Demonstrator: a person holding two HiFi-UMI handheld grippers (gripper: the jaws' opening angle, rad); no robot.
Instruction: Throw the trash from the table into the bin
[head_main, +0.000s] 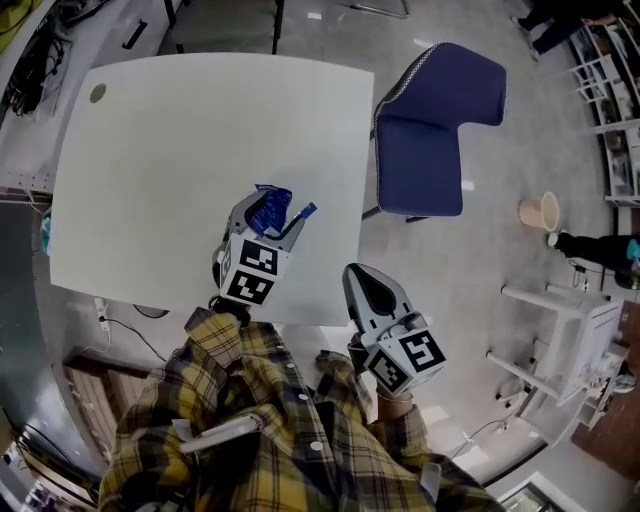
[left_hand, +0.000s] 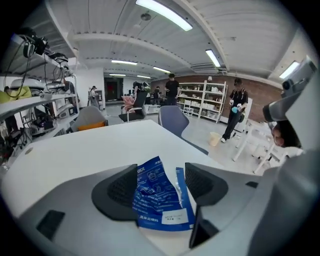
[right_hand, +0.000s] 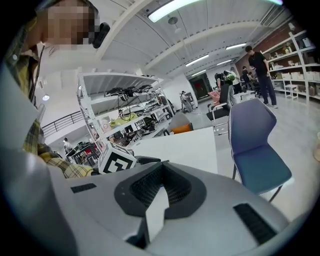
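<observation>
A crumpled blue wrapper (head_main: 268, 203) lies on the white table (head_main: 190, 130) near its front edge. My left gripper (head_main: 270, 218) stands open around it, one jaw on each side. In the left gripper view the wrapper (left_hand: 159, 199) rests on the table (left_hand: 95, 145) between the dark pads (left_hand: 120, 189), whose left one is right at its edge. My right gripper (head_main: 358, 274) is shut and empty, held off the table's front right corner; its pads (right_hand: 150, 186) meet. A beige bin (head_main: 540, 211) stands on the floor far to the right, beyond the chair.
A blue chair (head_main: 432, 120) stands at the table's right edge, between the table and the bin (left_hand: 216, 138). A white frame stand (head_main: 560, 340) is on the floor at the right. Shelves and several people are in the room's background.
</observation>
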